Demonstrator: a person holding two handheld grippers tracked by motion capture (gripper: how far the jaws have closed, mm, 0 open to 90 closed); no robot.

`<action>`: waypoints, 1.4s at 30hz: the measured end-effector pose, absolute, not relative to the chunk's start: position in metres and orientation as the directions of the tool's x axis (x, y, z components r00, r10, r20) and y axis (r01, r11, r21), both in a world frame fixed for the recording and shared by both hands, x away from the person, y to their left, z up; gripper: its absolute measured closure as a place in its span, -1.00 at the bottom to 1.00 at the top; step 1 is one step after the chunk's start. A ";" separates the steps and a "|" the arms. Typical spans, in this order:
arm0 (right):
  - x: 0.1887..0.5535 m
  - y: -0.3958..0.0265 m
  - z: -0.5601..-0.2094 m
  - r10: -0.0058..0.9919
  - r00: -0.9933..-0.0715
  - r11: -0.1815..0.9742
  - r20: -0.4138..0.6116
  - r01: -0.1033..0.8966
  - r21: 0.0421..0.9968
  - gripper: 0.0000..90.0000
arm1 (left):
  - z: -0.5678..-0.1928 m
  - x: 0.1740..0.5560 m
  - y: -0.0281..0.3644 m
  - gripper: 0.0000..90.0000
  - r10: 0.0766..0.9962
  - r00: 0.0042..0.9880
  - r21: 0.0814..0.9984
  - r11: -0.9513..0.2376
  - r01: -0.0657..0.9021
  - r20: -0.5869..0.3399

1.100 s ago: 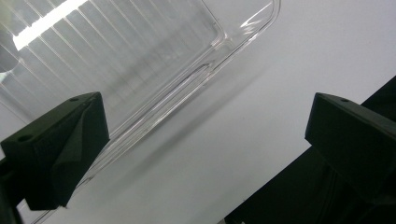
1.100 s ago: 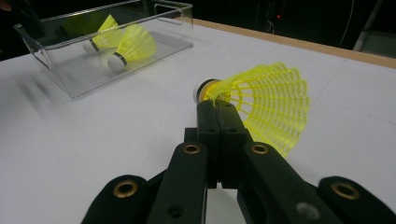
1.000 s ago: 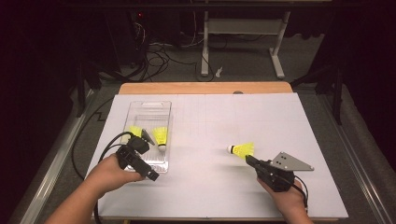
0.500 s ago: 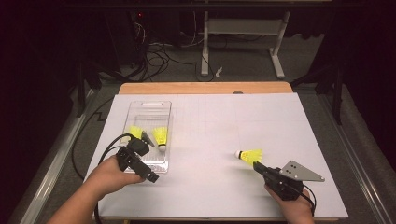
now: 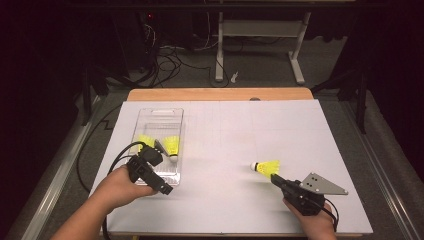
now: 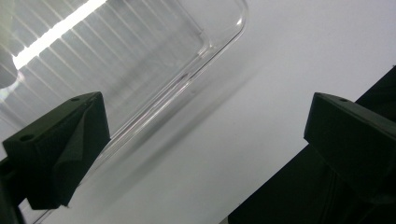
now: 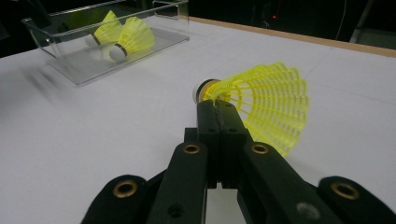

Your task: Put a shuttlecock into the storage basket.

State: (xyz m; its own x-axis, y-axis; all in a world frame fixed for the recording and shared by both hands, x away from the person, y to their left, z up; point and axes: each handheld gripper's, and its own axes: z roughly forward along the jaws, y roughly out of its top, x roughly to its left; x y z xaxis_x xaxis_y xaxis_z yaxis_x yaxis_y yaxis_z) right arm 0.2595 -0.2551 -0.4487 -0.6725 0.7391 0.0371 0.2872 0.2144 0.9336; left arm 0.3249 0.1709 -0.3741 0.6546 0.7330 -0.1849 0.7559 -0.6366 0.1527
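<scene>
My right hand-held gripper (image 7: 219, 109) was clamped shut beside the loose shuttlecock (image 7: 261, 105); nudging it could have rolled it across the desk (image 5: 225, 150).

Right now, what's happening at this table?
A person works two handheld grippers over a white table. The right gripper has its jaws shut, tips right at a yellow shuttlecock lying on the table; whether they pinch its skirt is unclear. The left gripper, jaws open, sits at the near end of a clear plastic tray. Two more yellow shuttlecocks lie inside that tray, so this looks like sorting shuttlecocks into it.
</scene>
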 end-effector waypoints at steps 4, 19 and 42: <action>0.259 -0.252 -0.449 0.719 -0.694 0.225 0.035 0.280 0.933 1.00 | -0.372 0.324 0.163 -0.97 0.720 0.670 0.154 -0.652 0.742 -0.181; 0.256 -0.247 -0.446 0.676 -0.735 0.224 0.058 0.280 0.934 1.00 | -0.367 0.321 0.134 -0.97 0.671 0.724 0.169 -0.704 0.689 -0.161; 0.251 -0.230 -0.445 0.595 -0.797 0.232 0.099 0.288 0.929 1.00 | -0.369 0.319 0.097 -0.98 0.577 0.802 0.167 -0.785 0.596 -0.154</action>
